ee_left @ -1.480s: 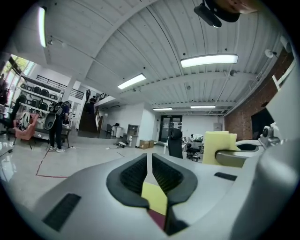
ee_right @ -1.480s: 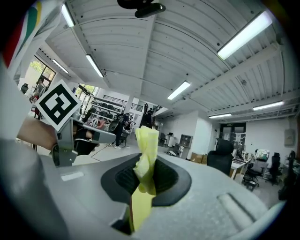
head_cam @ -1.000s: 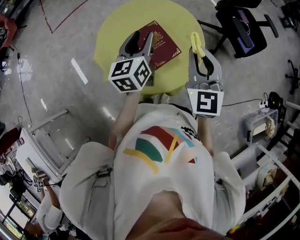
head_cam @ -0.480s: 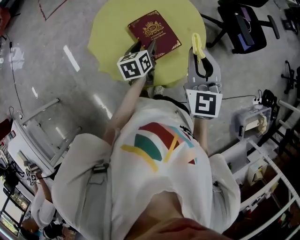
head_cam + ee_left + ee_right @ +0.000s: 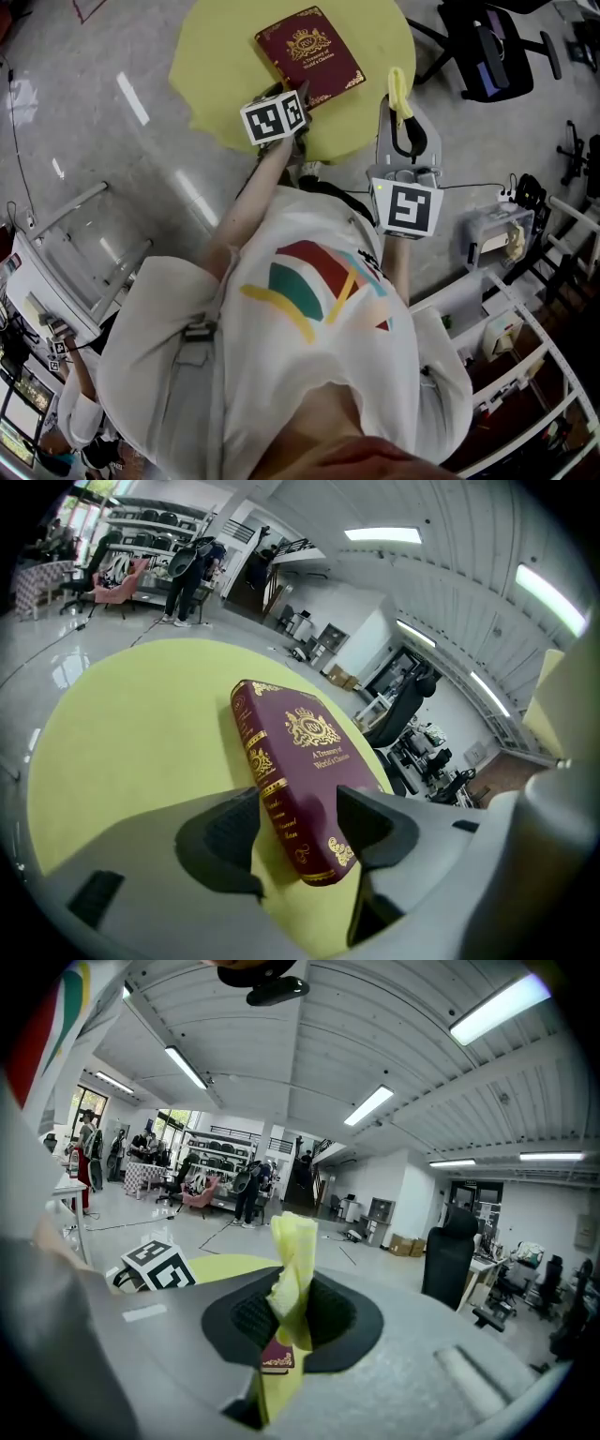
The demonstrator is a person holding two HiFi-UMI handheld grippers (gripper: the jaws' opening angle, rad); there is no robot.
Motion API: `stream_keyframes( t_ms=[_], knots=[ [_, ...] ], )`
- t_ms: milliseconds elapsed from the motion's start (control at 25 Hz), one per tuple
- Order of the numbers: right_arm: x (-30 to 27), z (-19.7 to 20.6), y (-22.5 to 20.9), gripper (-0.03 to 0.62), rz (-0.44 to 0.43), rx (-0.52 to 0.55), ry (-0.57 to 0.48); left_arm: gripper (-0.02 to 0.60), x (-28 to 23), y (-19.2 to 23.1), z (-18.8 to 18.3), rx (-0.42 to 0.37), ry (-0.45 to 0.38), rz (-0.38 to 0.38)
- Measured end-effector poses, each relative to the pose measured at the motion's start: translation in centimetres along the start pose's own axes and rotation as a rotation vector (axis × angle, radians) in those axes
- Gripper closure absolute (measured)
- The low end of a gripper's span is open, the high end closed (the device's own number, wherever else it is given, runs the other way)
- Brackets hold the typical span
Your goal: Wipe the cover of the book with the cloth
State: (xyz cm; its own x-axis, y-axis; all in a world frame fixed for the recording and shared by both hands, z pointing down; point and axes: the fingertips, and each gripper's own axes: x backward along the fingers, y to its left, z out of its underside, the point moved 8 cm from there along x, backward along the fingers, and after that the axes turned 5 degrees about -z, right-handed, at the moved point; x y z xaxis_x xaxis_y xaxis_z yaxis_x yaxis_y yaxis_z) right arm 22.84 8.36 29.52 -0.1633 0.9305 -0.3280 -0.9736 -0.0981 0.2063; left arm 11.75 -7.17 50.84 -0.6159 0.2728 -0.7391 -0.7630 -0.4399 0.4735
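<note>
As I look down from the head view, the round yellow table [image 5: 225, 66] lies ahead of both grippers. The maroon hardcover book [image 5: 309, 54] rests flat on it, cover up, just beyond the left gripper [image 5: 298, 829] and ahead and to the left of the right gripper [image 5: 292, 1312]. From up there the left gripper's marker cube [image 5: 275, 117] covers its jaws, so I read them in the left gripper view. They have just been opening and stand spread wide, low over the tabletop, with the book's near corner and the foot of its gilt spine in the gap between them. Neither pad presses on it. The right gripper view gives me what the head view only hints at. Its jaws are pressed together on the yellow cloth [image 5: 295, 1251], which stands up in a twisted fold above the pads and hangs below them. Past that cloth I see only a sliver of the book, beyond the jaws.
</note>
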Motion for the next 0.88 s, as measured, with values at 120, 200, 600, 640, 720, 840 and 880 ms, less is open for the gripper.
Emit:
stream_keyframes(
  t_ms=[120,200,600,640,720,840,880],
  knots=[
    [0.0,0.2,0.2,0.565,0.001,-0.002,0.017,0.341,-0.5,0.3,0.4,0.048,0.038,0.013],
    [-0.1,0.3,0.3,0.565,0.003,-0.006,0.025,0.341,-0.7,0.4,0.6,0.067,0.052,0.015],
    [-0.6,0.4,1.5,0.565,-0.052,0.0,0.049,0.367,-0.8,0.5,0.7,0.118,0.065,0.059],
    [-0.8,0.4,1.6,0.565,-0.056,0.003,0.053,0.367,-0.9,0.5,0.7,0.116,0.062,0.059],
    [-1.3,0.5,1.6,0.565,-0.067,0.015,0.06,0.367,-1.0,0.5,0.8,0.114,0.056,0.061],
    [-2.2,0.6,1.5,0.565,-0.093,0.043,0.067,0.368,-1.1,0.6,0.8,0.117,0.051,0.064],
    [-2.6,0.6,1.4,0.565,-0.102,0.056,0.069,0.368,-1.1,0.6,0.8,0.117,0.049,0.065]
  ],
)
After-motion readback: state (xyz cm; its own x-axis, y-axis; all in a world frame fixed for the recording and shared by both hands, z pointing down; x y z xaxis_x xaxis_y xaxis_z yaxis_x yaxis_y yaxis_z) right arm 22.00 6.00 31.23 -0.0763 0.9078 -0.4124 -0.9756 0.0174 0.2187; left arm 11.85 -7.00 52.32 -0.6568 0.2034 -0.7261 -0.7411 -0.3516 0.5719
